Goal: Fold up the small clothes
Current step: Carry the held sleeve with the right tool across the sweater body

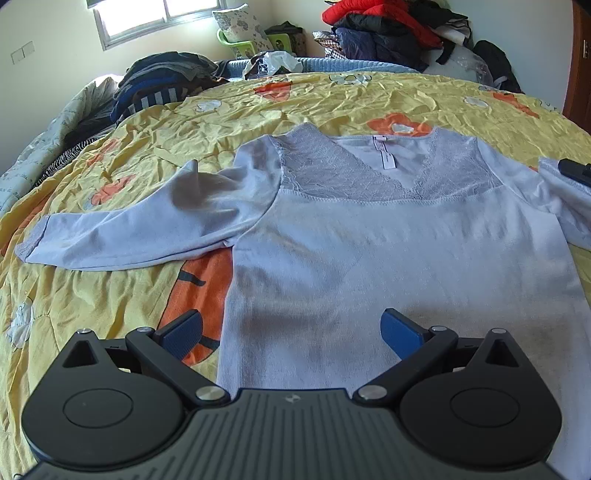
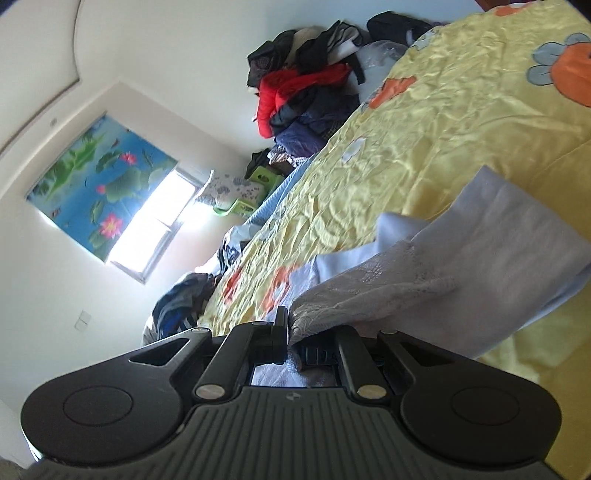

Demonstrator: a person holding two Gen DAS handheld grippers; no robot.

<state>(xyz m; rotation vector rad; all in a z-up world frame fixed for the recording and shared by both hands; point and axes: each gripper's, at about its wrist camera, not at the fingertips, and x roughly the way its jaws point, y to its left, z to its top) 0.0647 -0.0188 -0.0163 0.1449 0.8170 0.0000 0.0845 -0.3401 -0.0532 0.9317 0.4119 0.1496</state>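
A pale lilac top [image 1: 388, 236] lies face up on a bed's crumpled yellow quilt [image 1: 332, 99] printed with orange flowers, its lace yoke toward the far edge. Piles of dark clothes [image 1: 162, 81] crowd the quilt's far left corner, a red jacket [image 1: 369, 14] tops a heap in the far right corner, and a green basket [image 1: 236, 42] sits beneath the window [image 1: 147, 14]. The left gripper [image 1: 291, 332] hovers over the top's lower body, blue pads spread wide, holding nothing. The right gripper [image 2: 290, 332], tilted sideways, has its fingers pressed together on the lace-cuffed right sleeve [image 2: 443, 273], lifted off the quilt.
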